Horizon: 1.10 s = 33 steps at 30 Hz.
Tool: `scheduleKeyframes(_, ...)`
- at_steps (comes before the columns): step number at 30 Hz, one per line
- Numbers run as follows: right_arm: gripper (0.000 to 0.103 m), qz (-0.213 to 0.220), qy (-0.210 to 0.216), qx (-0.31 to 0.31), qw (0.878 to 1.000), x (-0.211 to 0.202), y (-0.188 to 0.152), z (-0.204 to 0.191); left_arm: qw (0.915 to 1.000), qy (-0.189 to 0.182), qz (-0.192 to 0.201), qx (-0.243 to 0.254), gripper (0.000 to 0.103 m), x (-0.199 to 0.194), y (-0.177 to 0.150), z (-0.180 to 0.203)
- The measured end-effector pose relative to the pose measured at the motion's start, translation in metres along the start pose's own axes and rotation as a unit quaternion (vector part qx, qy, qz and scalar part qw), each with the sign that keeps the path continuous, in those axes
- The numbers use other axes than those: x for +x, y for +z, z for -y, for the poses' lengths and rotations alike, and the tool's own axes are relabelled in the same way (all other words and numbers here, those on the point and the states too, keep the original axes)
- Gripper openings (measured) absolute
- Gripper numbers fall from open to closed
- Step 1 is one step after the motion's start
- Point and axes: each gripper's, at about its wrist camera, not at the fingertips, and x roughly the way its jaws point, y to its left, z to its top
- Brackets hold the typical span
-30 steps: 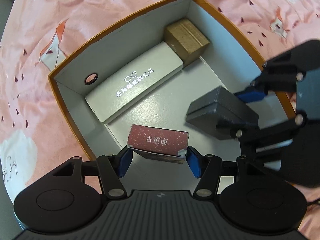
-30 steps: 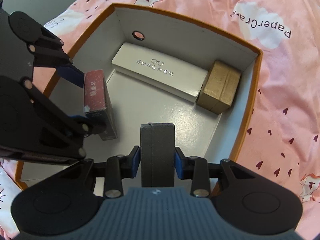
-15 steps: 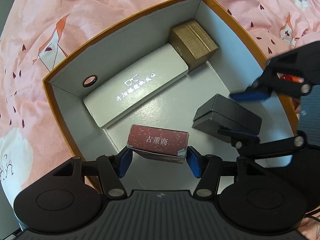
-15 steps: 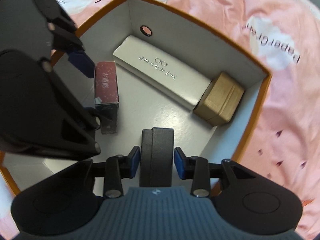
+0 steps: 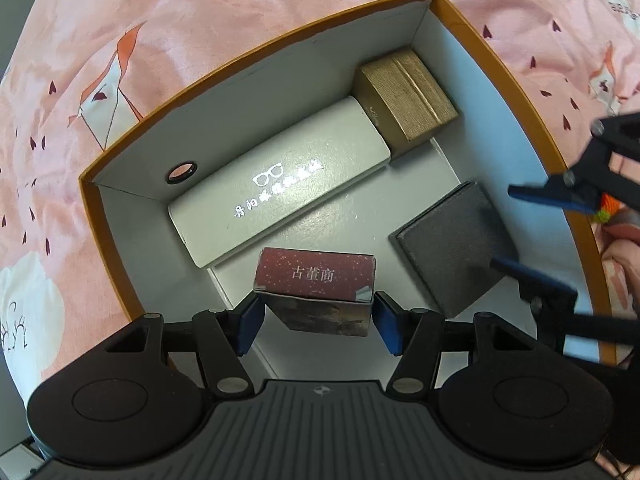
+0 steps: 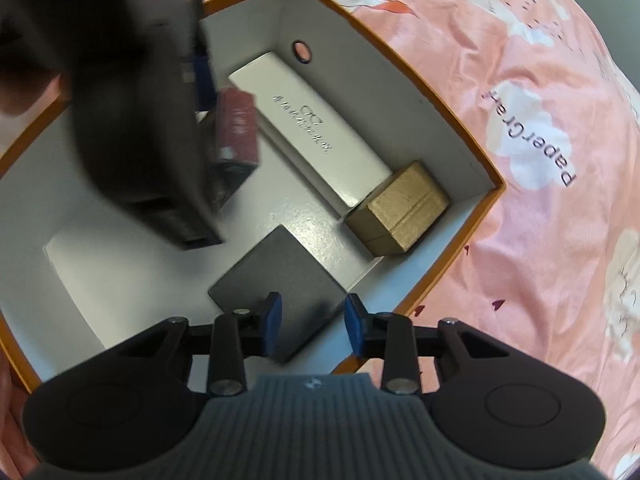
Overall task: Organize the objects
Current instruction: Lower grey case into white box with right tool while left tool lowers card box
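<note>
An orange-rimmed box [image 5: 516, 80] with a white inside lies on pink bedding. In it lie a white glasses case [image 5: 280, 204], a gold box [image 5: 408, 100] and a flat dark grey box [image 5: 452, 248]. My left gripper [image 5: 316, 320] is shut on a dark red box [image 5: 316, 272] above the box floor. My right gripper [image 6: 312, 324] is open, its fingers [image 6: 273, 320] astride the grey box's [image 6: 280, 288] near corner, apart from it. The right gripper also shows in the left wrist view [image 5: 532, 232]. The red box [image 6: 236, 128] shows partly behind the blurred left gripper.
The orange box's wall has a round finger hole [image 5: 182, 171]. Pink printed bedding [image 6: 540, 160] surrounds the box on all sides. The gold box [image 6: 400, 208] and the glasses case [image 6: 308, 128] stand along the far wall.
My right gripper has opened and let go of the grey box, which now lies flat on the box floor. The right gripper has drawn back. The left gripper still holds the red box.
</note>
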Motion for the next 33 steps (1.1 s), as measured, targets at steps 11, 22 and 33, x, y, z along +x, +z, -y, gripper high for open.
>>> scheduleKeyframes(11,0.055,0.025,0.019,-0.078,0.996,-0.003,-0.012,-0.018,0.9995,-0.023,-0.009,-0.021,0.078,0.01,0.008,-0.012)
scheduleKeyframes(22,0.066,0.007,0.0,-0.19,0.982,0.021,-0.012,-0.047,0.9975,-0.068,0.017,0.008,0.064,0.008,-0.01,-0.02)
scheduleKeyframes(33,0.063,0.007,-0.028,-0.234,0.972,0.038,-0.014,-0.054,0.9844,-0.054,0.058,0.157,0.066,0.0,-0.037,-0.014)
